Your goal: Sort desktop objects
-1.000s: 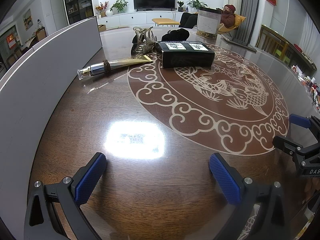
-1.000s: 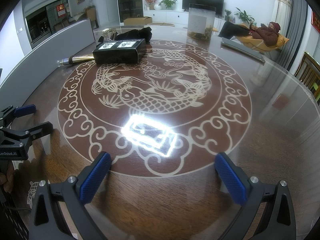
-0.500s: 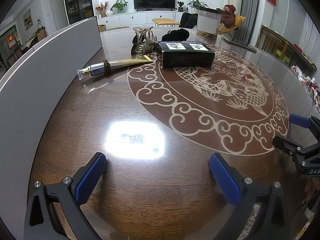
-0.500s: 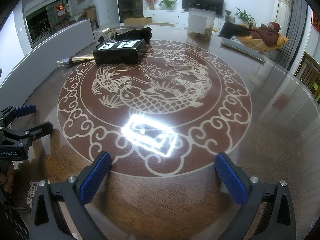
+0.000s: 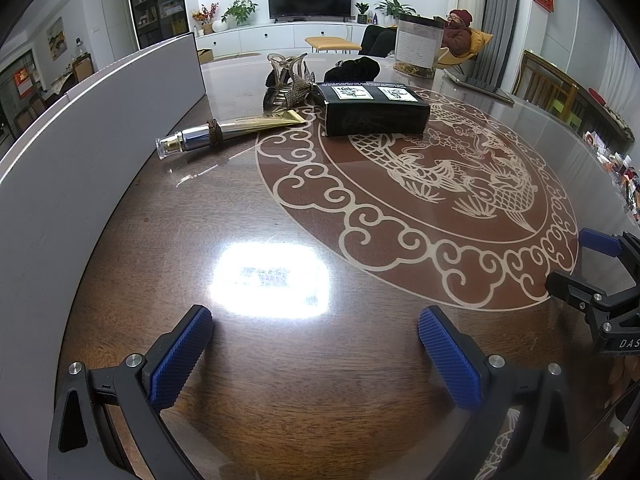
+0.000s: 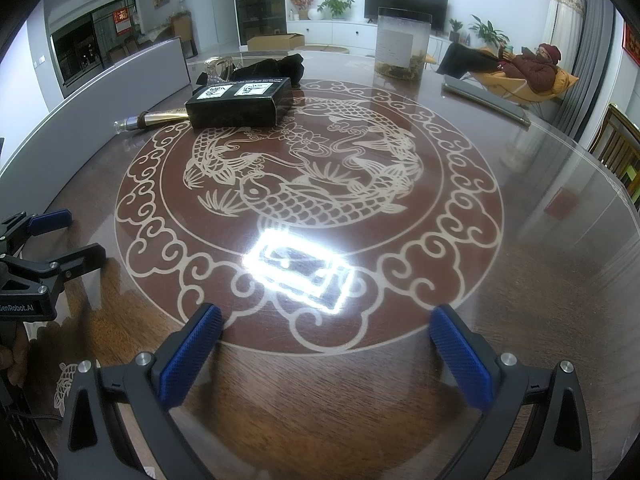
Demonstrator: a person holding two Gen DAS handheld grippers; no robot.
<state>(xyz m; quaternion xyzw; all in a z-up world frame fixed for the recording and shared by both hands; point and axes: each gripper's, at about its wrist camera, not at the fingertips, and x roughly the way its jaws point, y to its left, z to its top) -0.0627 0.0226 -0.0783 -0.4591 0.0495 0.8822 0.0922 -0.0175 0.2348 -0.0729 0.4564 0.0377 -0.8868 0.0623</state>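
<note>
A black box with two white labels lies at the far side of the round table; it also shows in the right wrist view. A gold and silver tube lies left of it, seen too in the right wrist view. A clear hair claw clip and a black cloth item lie behind them. My left gripper is open and empty near the table's front edge. My right gripper is open and empty, to the right of the left one.
A grey curved panel stands along the table's left side. A clear cylindrical jar stands at the far edge, with a flat grey slab to its right. A person sits in a yellow chair beyond the table.
</note>
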